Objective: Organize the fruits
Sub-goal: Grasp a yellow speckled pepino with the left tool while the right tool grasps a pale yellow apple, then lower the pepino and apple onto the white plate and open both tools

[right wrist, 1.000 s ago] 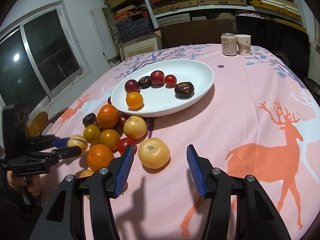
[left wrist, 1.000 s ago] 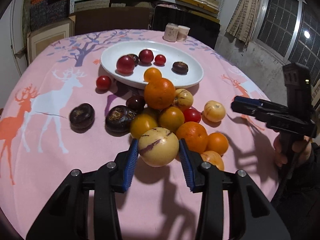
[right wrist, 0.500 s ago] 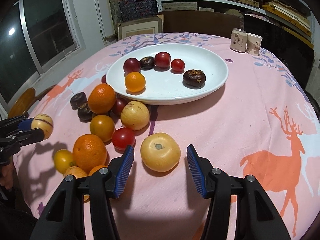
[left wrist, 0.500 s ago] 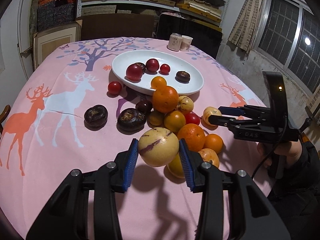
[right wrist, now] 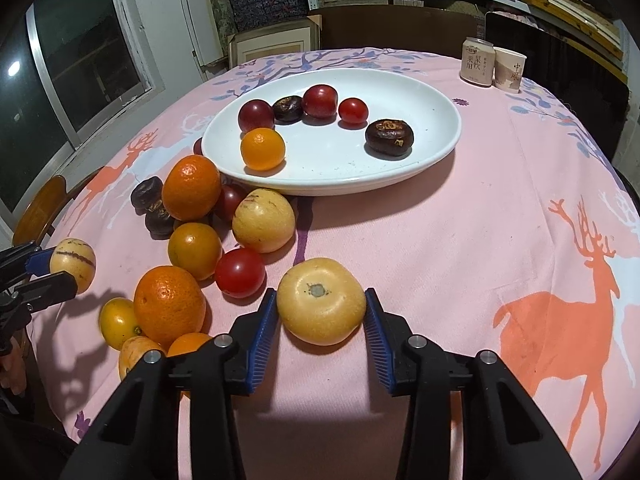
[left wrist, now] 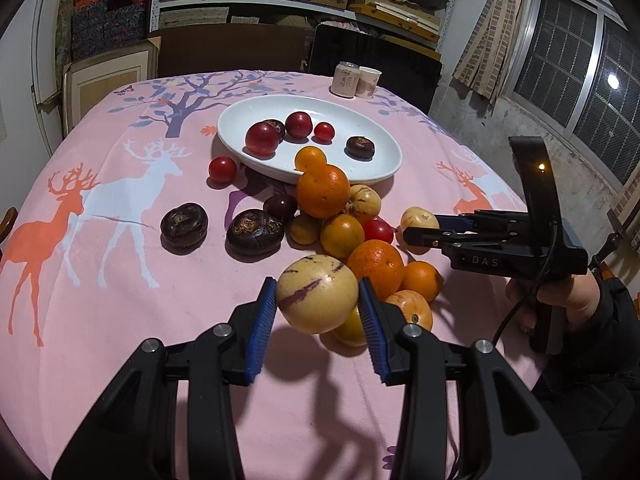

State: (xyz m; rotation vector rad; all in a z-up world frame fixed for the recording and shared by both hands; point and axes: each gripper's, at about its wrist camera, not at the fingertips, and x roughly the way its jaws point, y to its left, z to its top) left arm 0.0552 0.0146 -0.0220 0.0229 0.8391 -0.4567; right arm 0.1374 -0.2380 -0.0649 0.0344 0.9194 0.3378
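With the left gripper (left wrist: 318,312) holding a striped yellow fruit (left wrist: 317,299) and the right gripper (right wrist: 321,316) just closed on a pale yellow fruit (right wrist: 321,301) on the desk (right wrist: 460,248), the pick-up step looks finished, so next comes lifting both to the far white plate (right wrist: 436,156).

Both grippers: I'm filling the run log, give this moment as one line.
left gripper: shut on striped melon, lifted | right gripper: jaws just closing on yellow fruit, on cloth | plate: six fruits
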